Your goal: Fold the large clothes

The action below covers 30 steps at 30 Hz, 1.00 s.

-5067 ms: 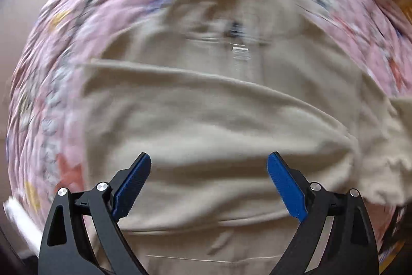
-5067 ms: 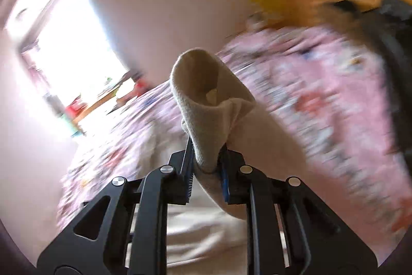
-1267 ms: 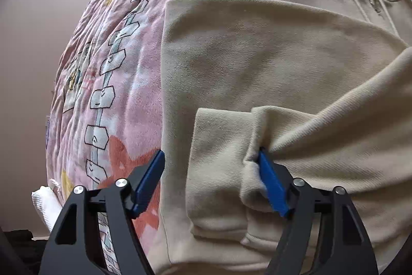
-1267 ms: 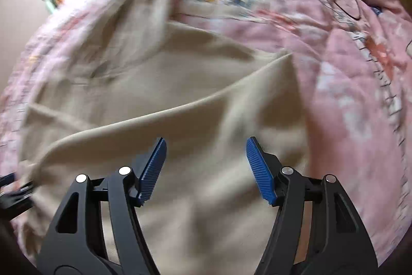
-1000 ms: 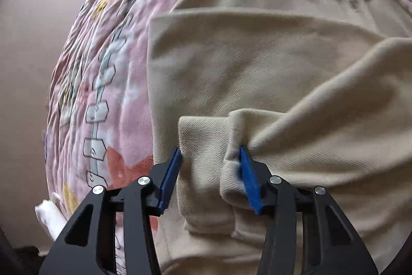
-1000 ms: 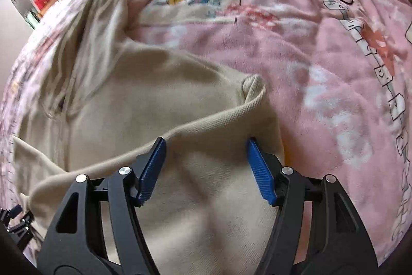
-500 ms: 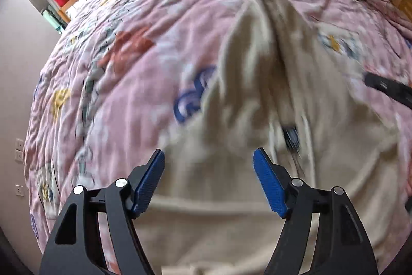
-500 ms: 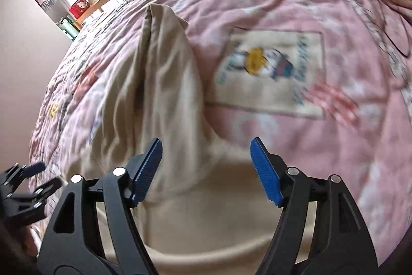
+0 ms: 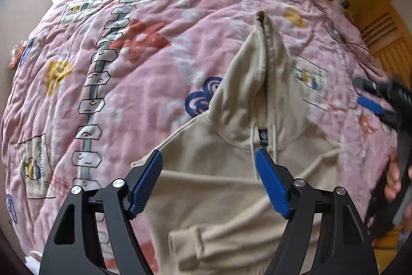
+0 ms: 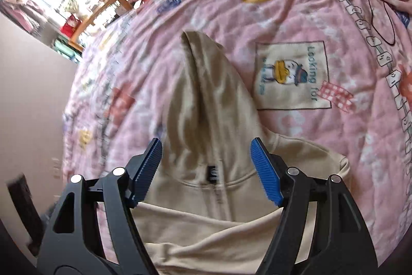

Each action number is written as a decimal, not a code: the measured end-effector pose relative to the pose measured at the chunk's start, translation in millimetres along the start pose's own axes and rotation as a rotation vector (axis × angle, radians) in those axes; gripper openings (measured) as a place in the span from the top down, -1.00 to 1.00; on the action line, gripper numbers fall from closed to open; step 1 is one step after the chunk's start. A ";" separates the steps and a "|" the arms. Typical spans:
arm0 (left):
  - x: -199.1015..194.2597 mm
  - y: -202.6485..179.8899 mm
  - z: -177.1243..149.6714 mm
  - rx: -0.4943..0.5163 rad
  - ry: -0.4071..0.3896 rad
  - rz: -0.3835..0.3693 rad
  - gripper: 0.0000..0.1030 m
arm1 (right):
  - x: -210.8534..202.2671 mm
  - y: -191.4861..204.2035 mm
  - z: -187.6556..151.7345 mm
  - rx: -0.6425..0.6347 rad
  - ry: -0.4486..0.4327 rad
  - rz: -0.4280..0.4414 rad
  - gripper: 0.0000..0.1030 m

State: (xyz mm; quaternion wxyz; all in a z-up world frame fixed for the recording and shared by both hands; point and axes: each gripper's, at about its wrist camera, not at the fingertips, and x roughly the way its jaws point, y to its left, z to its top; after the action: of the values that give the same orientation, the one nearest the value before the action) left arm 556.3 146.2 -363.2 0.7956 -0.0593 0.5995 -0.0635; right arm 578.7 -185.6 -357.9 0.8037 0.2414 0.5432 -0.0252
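Both sleeves dropped across the chest, I've pulled left gripper [image 9: 208, 184] and right gripper [image 10: 206, 169] up off the beige hoodie [image 9: 231, 184], jaws just opened wide and empty, hoodie on the bed [image 9: 116, 68] below them, body and hood still unfolded.

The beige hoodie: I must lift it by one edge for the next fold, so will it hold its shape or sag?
The beige hoodie will likely sag: its sleeves lie in soft folds and the hood has collapsed in wrinkles. It looks thick, so probably heavy for a one-point pinch. The pink blanket looks plush, so pushing may bunch the fabric rather than slide it.
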 end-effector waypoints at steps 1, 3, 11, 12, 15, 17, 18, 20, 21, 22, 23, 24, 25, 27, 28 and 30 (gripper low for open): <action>-4.5 1.4 0.9 0.005 0.003 0.007 -0.48 | -4.9 0.6 3.3 -0.003 0.002 -0.007 -0.37; -13.1 -1.1 5.1 0.026 0.026 0.026 -0.53 | -13.1 -0.4 10.1 -0.011 0.011 0.008 -0.42; 7.1 -35.7 39.3 0.106 0.053 0.074 -0.84 | 36.7 -45.0 50.2 0.072 0.067 0.155 -0.88; 22.6 -39.3 49.9 0.081 0.062 0.065 -0.84 | 54.8 -52.9 58.0 0.090 0.091 0.176 -0.88; 57.7 -43.4 75.5 -0.003 0.072 0.032 -0.84 | 93.3 -64.9 74.6 0.111 0.149 0.193 -0.88; 86.7 -45.1 96.0 -0.072 0.085 0.005 -0.84 | 116.8 -71.2 89.2 0.091 0.164 0.193 -0.88; 97.0 -45.3 102.0 -0.093 0.092 -0.010 -0.84 | 126.2 -73.5 95.3 0.085 0.171 0.192 -0.88; 127.4 -45.7 119.6 -0.144 0.122 -0.045 -0.84 | 150.7 -80.6 107.4 0.109 0.211 0.234 -0.88; 137.4 -46.1 124.7 -0.159 0.130 -0.049 -0.84 | 162.3 -83.5 112.0 0.131 0.231 0.250 -0.88; 151.3 -46.2 131.9 -0.177 0.143 -0.056 -0.84 | 171.7 -85.1 116.0 0.140 0.250 0.270 -0.88; 161.3 -46.2 135.9 -0.195 0.153 -0.064 -0.84 | 181.2 -84.9 120.1 0.137 0.273 0.281 -0.88; 174.6 -46.8 141.8 -0.215 0.170 -0.090 -0.84 | 189.7 -83.1 123.8 0.124 0.293 0.279 -0.88; 187.5 -48.3 147.9 -0.229 0.189 -0.111 -0.84 | 200.0 -79.4 128.4 0.092 0.319 0.271 -0.88; 208.4 -52.0 160.1 -0.230 0.221 -0.151 -0.84 | 216.7 -72.3 137.6 0.026 0.345 0.252 -0.88; 216.5 -53.5 166.9 -0.228 0.227 -0.161 -0.84 | 222.8 -70.4 140.0 0.012 0.356 0.252 -0.88; 230.2 -53.8 179.5 -0.233 0.231 -0.184 -0.84 | 239.0 -69.8 146.7 0.018 0.382 0.274 -0.88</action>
State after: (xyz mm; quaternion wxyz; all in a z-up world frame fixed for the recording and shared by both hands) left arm 790.2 56.8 -522.7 0.7000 -0.1980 0.6823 -0.0725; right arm 781.6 -255.1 -551.6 0.6801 0.3205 0.6472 0.1255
